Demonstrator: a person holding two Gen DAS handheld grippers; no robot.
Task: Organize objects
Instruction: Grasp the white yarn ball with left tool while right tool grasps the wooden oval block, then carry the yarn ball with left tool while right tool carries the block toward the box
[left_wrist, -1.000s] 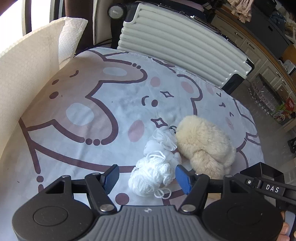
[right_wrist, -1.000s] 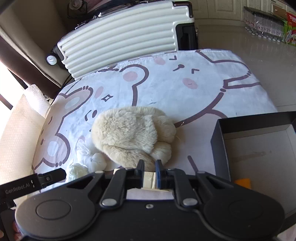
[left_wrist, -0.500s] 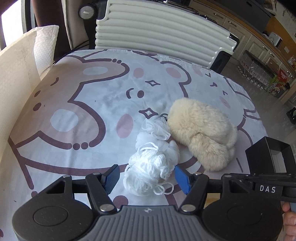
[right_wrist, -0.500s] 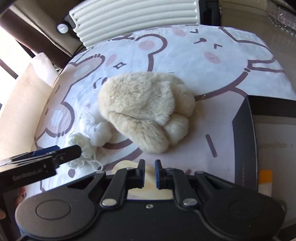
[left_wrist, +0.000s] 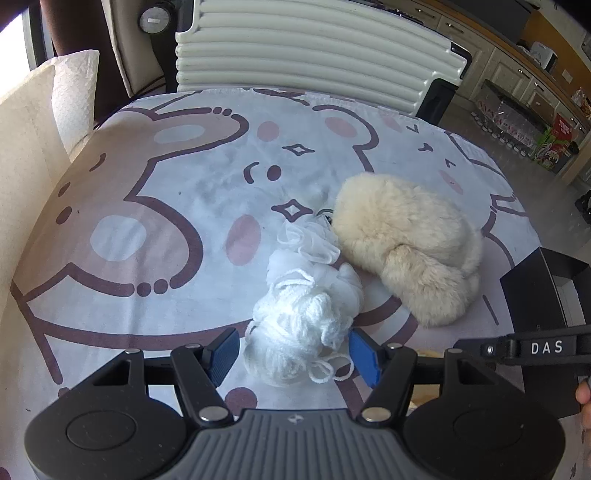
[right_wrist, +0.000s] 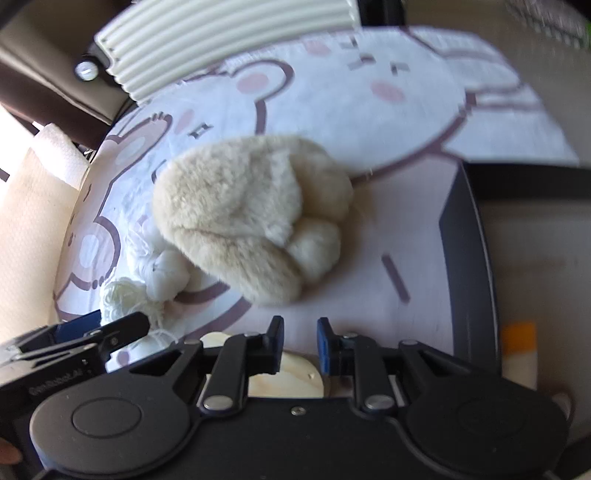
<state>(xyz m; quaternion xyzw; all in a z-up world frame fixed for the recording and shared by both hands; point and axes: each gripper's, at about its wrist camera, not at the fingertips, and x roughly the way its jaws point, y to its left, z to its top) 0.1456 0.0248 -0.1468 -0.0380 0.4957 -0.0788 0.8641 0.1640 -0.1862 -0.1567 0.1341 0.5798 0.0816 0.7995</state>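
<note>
Between the left hand-held gripper's (left_wrist: 291, 354) spread fingers sits the yarn (left_wrist: 295, 332) (ungripped); right hand-held gripper (right_wrist: 300, 345), slightly parted, faces the fur (right_wrist: 251, 218).

At twelve o'clock my fingers (left_wrist: 224, 350) face loose white yarn (left_wrist: 295, 332), woolly and matt; at two, shaggy cream fur (left_wrist: 402, 236); beneath, smooth printed cloth (left_wrist: 184, 177); beyond, ribbed glossy plastic suitcase (left_wrist: 314, 48).

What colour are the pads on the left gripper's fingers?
Blue pads, seen best in the left wrist view.
</note>
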